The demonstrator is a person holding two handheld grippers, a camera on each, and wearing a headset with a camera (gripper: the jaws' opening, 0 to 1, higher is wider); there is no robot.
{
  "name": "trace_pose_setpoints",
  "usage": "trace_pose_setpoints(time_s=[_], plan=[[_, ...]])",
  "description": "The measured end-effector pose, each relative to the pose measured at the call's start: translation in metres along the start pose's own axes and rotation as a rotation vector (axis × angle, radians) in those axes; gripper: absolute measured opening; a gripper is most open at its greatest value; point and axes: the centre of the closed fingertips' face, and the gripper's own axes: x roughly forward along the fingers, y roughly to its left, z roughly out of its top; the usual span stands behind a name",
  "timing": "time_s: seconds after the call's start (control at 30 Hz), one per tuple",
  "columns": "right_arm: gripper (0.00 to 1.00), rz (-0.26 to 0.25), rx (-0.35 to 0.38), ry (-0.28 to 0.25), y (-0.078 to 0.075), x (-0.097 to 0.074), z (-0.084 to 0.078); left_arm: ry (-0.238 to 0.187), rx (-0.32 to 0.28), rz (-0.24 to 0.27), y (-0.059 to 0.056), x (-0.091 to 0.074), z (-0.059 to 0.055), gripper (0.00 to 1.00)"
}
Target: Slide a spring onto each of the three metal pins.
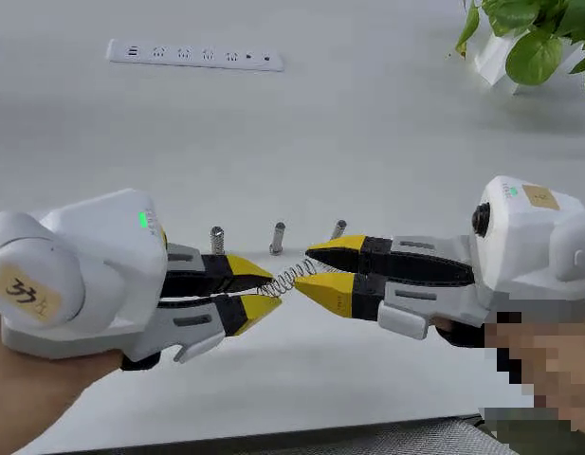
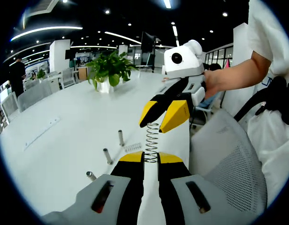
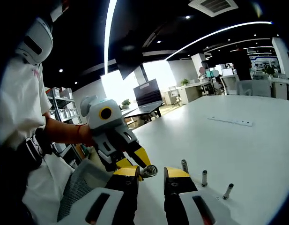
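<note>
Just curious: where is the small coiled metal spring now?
In the head view the small coiled metal spring sits at centre, bridging the yellow-tipped left gripper and right gripper, just nearer than the three metal pins.

spring (image 1: 294,277): near end hidden between left gripper (image 1: 276,289) tips | potted plant (image 1: 534,38), far right of spring: cropped by edge

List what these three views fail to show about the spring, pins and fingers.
Head view: the end of the spring held in the left gripper, hidden by its fingers.
Head view: the base of the leftmost pin, covered by that gripper.
Right gripper view: whether the right gripper touches the spring, the contact too small to judge.
</note>
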Motion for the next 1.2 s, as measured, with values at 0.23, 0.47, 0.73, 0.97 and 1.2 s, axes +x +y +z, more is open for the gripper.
trace_pose_setpoints(time_s=[0.23, 0.47, 0.73, 0.97, 1.2], plan=[[0.12, 0.013, 0.054, -0.048, 0.004, 0.002, 0.006, -0.029, -0.021, 0.003, 0.002, -0.001, 0.005, 0.06], [0.07, 0.017, 0.063, -0.048, 0.007, 0.004, 0.004, -0.036, -0.026, -0.002, 0.001, 0.0, 0.006, 0.06], [0.06, 0.024, 0.072, -0.045, 0.009, 0.006, 0.004, -0.035, -0.032, -0.007, -0.001, -0.001, 0.004, 0.06], [0.06, 0.031, 0.024, -0.012, 0.013, 0.008, 0.006, -0.034, -0.035, -0.017, -0.003, -0.001, 0.003, 0.06], [0.06, 0.033, -0.034, 0.027, 0.017, 0.01, 0.009, -0.037, -0.036, -0.021, -0.003, -0.001, 0.004, 0.06]])
